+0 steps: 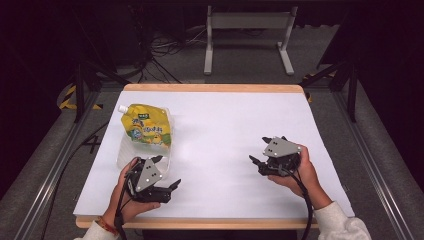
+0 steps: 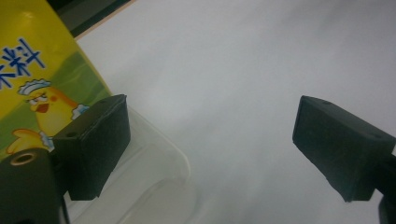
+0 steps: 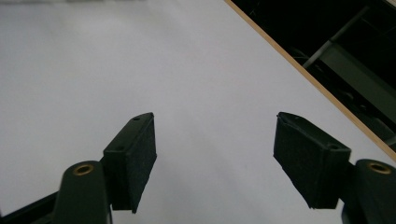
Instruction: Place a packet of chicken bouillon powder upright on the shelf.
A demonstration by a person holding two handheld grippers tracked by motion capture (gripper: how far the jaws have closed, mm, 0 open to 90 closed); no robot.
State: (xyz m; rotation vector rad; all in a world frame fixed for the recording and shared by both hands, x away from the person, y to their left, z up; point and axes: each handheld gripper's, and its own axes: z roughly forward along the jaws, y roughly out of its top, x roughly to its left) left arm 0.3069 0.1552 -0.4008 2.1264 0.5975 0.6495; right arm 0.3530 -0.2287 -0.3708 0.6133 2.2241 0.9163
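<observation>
Right now your left gripper [image 1: 167, 172] has its jaws spread with nothing between them, sitting just near-side of the clear tub [image 1: 123, 150] at the table's [image 1: 225, 125] left. One pad [image 2: 95, 144] is right against the tub's near corner, so a careless nudge forward would likely shove the tub or tip it, since it looks light and thin-walled. Your right gripper [image 1: 265, 150] is spread too, empty, well apart on the right over bare table.

The yellow pouch [image 1: 146, 125] lies in the tub, leaning over its far end with the white spout [image 1: 122, 108] poking out past the far-left corner. It sits loose rather than snug, so if you pinch only the soft film it may sag, fold or slip out as you lift. Closing on the tub wall together with the pouch would likely drag both. Whether anything else lies under the pouch, you cannot tell from these views
</observation>
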